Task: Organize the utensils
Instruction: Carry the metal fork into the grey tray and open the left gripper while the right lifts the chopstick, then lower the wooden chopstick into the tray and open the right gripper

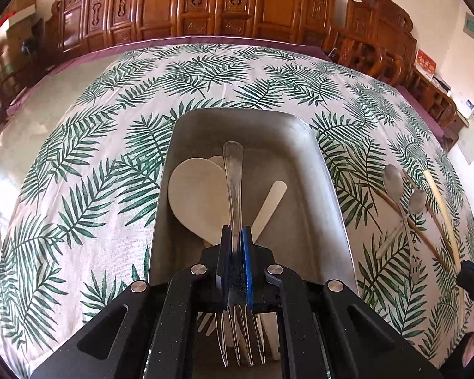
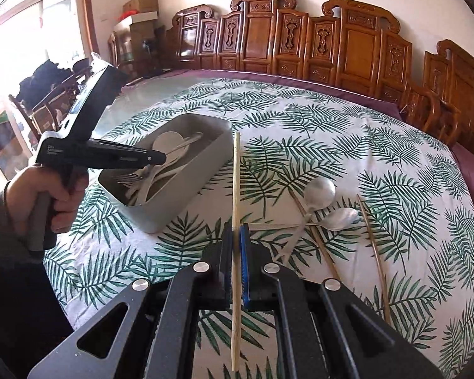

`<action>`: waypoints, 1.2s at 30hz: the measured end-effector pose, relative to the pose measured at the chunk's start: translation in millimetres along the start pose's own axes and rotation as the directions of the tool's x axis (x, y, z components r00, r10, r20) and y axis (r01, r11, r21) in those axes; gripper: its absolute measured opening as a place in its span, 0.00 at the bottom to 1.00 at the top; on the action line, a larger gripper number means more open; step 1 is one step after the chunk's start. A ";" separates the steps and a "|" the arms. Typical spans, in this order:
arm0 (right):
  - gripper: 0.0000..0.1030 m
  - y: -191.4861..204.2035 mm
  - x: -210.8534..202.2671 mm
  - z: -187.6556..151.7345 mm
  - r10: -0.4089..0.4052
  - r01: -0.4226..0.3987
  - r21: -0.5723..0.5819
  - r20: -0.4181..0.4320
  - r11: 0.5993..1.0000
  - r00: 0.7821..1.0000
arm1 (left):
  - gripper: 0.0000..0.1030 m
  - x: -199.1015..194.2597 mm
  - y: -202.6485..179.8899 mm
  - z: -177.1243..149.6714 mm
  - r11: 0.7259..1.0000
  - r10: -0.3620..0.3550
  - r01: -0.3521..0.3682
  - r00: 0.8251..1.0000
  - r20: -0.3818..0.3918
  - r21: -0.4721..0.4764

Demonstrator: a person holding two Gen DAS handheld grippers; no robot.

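My left gripper (image 1: 236,232) is shut on a metal fork (image 1: 233,170), handle pointing away, tines toward the camera, held over the grey metal tray (image 1: 306,208). In the tray lie pale rice paddles (image 1: 196,189) and a flat pale handle (image 1: 270,202). My right gripper (image 2: 236,230) is shut on a pale chopstick (image 2: 235,170), lifted above the cloth to the right of the tray (image 2: 205,170). On the cloth rest two metal spoons (image 2: 320,191) and thin wooden chopsticks (image 2: 374,249). In the right wrist view, the left gripper (image 2: 154,158) hangs over the tray, held by a hand (image 2: 47,192).
The table wears a white cloth with green palm leaves (image 1: 110,145). Carved wooden chairs (image 2: 300,41) line the far edge. Spoons (image 1: 395,178) and sticks lie right of the tray in the left wrist view, where the right gripper (image 1: 470,274) shows at the edge.
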State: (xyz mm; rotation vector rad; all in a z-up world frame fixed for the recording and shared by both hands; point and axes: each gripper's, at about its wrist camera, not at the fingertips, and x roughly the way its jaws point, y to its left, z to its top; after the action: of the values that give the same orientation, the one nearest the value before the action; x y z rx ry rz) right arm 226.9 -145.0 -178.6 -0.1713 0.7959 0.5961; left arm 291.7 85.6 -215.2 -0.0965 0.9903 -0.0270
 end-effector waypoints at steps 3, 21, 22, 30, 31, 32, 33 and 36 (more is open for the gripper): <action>0.06 2.4 0.6 3.4 0.001 -0.001 0.005 -0.001 1.000 1.000 | 0.06 -5.6 1.1 2.5 1.000 -0.005 0.005 1.000 0.016 -0.002; 0.06 41.3 27.8 50.5 0.067 -0.068 0.041 0.013 0.997 0.998 | 0.37 -68.5 27.8 17.7 0.999 -0.029 0.024 0.985 0.170 0.034; 0.06 43.8 30.5 54.3 0.076 -0.077 0.049 0.016 0.996 0.997 | 0.39 -69.9 30.6 18.0 0.999 -0.029 0.024 0.985 0.173 0.030; 0.06 56.3 56.7 79.1 0.117 -0.119 0.107 0.027 0.987 0.993 | 0.63 -77.7 48.5 19.3 1.000 -0.005 0.004 0.981 0.192 0.006; 0.06 57.4 59.4 81.2 0.121 -0.123 0.116 0.028 0.986 0.992 | 0.67 -79.7 50.1 19.1 1.000 0.001 -0.002 0.979 0.203 0.003; 0.06 58.5 62.5 83.5 0.124 -0.126 0.126 0.028 0.984 0.992 | 0.68 -81.2 52.6 19.0 1.000 0.007 -0.006 0.978 0.210 -0.004; 0.06 59.8 65.4 85.6 0.126 -0.128 0.134 0.028 0.983 0.992 | 0.73 -81.4 55.3 19.3 1.000 0.015 -0.012 0.977 0.213 -0.016; 0.06 64.3 76.2 91.8 0.128 -0.131 0.154 0.027 0.979 0.991 | 0.76 -80.0 66.5 20.7 0.999 0.025 -0.015 0.978 0.207 -0.048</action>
State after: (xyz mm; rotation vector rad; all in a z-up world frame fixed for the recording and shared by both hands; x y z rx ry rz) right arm 289.3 -25.5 -164.4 0.0287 0.8377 0.6544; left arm 263.8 158.6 -143.5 -0.1298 0.7834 0.0240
